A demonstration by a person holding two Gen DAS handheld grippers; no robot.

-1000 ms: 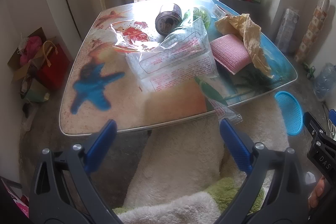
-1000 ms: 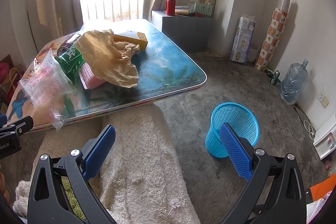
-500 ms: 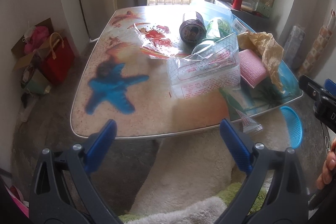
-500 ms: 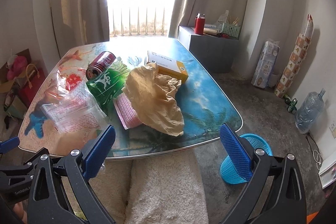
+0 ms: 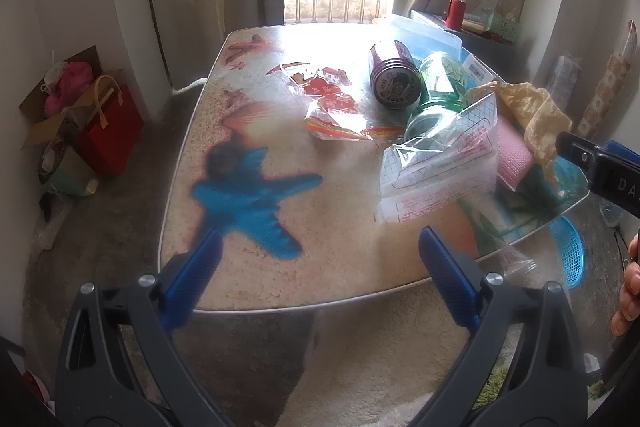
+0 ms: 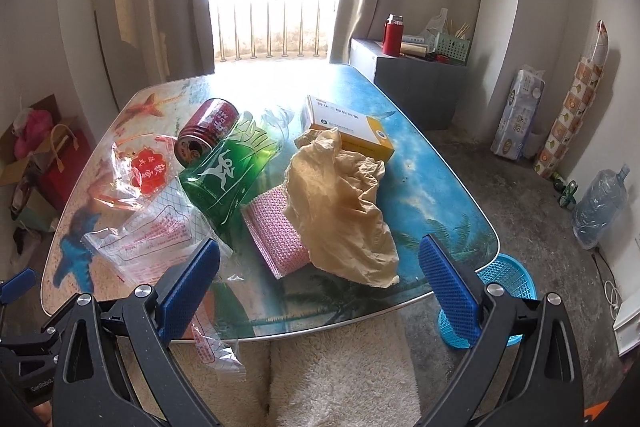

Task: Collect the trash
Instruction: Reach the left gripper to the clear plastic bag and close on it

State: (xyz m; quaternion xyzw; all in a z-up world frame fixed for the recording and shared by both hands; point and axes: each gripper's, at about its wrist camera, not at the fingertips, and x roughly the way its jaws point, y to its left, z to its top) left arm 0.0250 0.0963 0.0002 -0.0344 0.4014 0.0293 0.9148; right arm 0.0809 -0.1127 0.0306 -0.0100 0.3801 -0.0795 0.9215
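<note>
The left claw (image 5: 318,261) is hovering over the near edge of the bench (image 5: 248,211), its blue fingers standing wide apart and gripping nothing. The right claw (image 6: 320,275) is also gaping wide and empty above the bench's front edge. The trash is lying on the bench: a red can (image 6: 206,135) on its side, touching a green bottle (image 6: 232,175); a clear printed bag (image 6: 148,243) at the near left; a pink scouring pad (image 6: 276,227) partly under a crumpled tan bag (image 6: 344,211); and a yellow box (image 6: 348,125) behind it. A blue basket (image 6: 508,277) is standing on the floor just beside the bench's right corner.
</note>
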